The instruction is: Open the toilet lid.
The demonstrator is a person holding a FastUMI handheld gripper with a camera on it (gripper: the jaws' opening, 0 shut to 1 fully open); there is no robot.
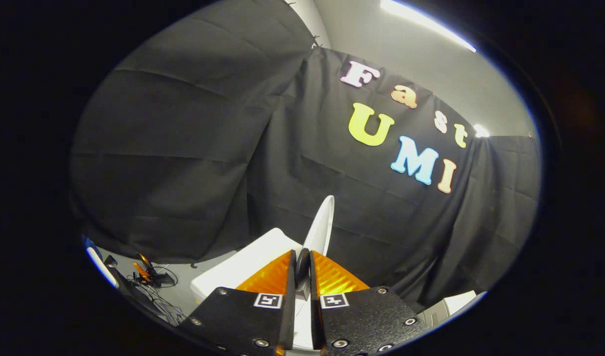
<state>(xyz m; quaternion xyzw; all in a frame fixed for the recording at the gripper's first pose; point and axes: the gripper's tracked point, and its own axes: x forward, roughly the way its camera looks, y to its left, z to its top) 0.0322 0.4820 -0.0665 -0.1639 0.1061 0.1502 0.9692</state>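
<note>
The white toilet lid [323,221] stands raised and nearly upright, seen edge-on, rising from between my fingertips toward the black cloth wall. My gripper [302,264] is shut on the lid's edge, with both fingers pressed against its two sides. More white of the toilet shows in the narrow gap lower down between the fingers. To the left of the lid and just beyond the left finger lies the white toilet tank [248,264], with its flat top showing.
Black cloth walls [193,148] hang close behind and around the toilet. On the grey floor to the left lie cables and small devices [151,279]. A white box-like object [453,302] sits low to the right of the fingers.
</note>
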